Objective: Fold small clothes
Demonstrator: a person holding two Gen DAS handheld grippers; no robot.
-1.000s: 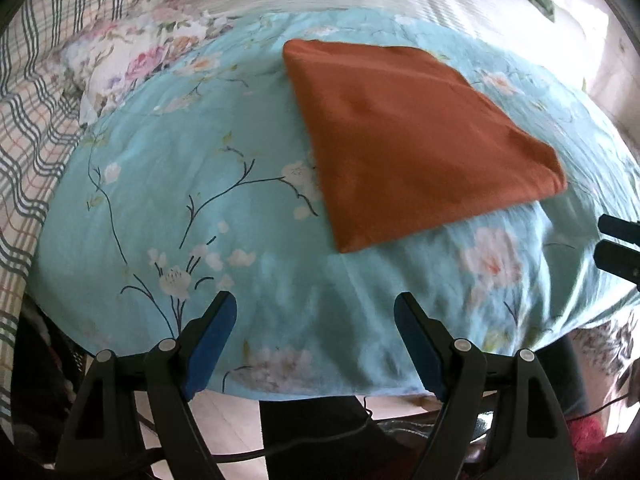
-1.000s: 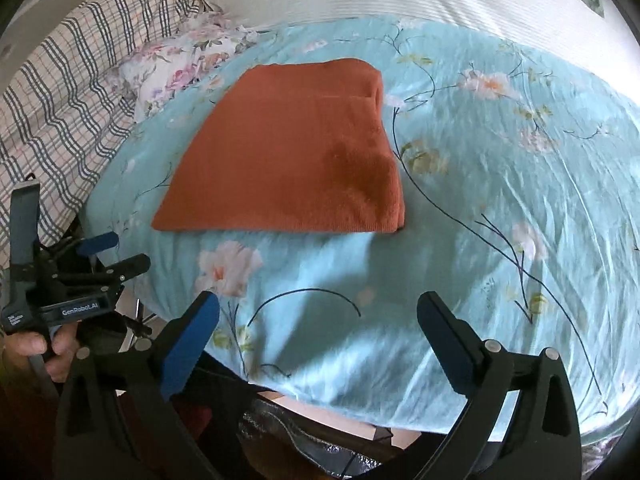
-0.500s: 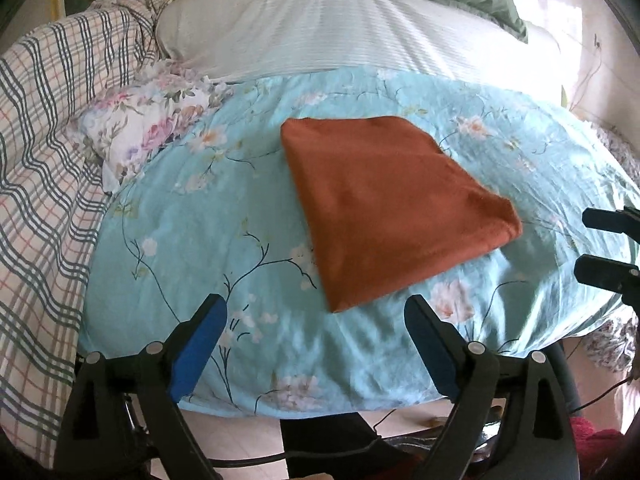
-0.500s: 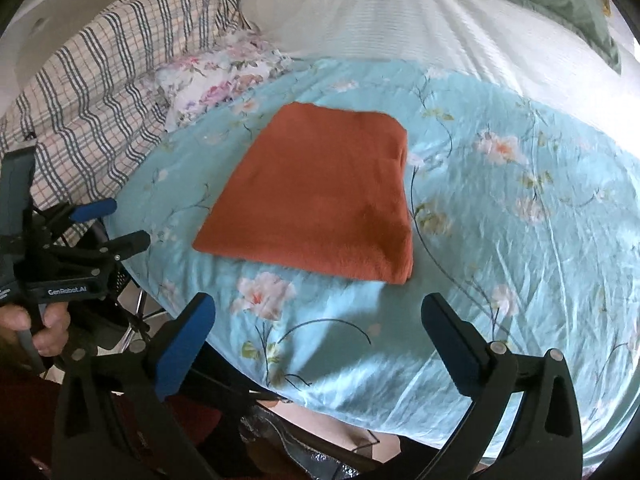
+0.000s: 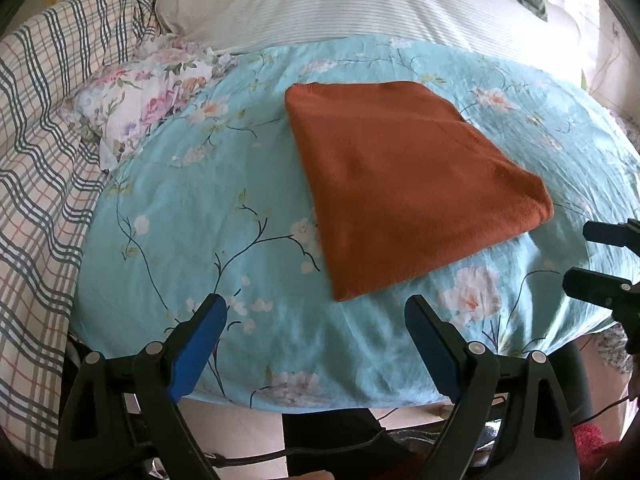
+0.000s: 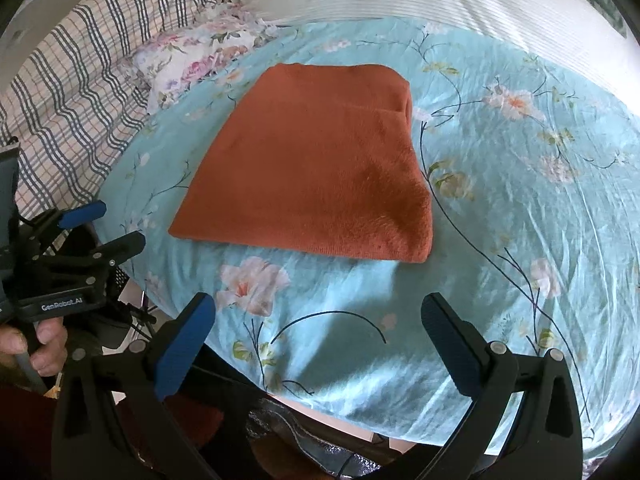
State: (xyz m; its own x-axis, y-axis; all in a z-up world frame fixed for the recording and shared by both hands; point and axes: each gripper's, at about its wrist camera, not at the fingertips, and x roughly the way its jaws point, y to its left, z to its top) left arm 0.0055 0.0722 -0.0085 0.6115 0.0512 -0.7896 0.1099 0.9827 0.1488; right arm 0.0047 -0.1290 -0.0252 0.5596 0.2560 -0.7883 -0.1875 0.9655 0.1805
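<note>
A rust-orange garment (image 5: 400, 184) lies folded into a flat square on the light blue floral sheet (image 5: 208, 200); the right wrist view shows the same garment (image 6: 320, 168) with its thick folded edge on the right. My left gripper (image 5: 316, 312) hangs open above the sheet's near edge, short of the garment, nothing between its blue pads. My right gripper (image 6: 320, 312) is open too, held above the sheet in front of the garment and apart from it. Each gripper shows at the edge of the other's view.
A floral pillow (image 5: 136, 104) and a plaid blanket (image 5: 36, 168) lie to the left. A white striped cover (image 5: 340, 4) stretches behind. The bed's near edge (image 5: 320, 400) drops to the floor below the grippers. A hand (image 6: 36, 344) grips the left tool.
Both grippers have pulled back and up from the sheet, so more of the bed shows and the garment looks smaller. The left jaws stand slightly wider than a second ago.
</note>
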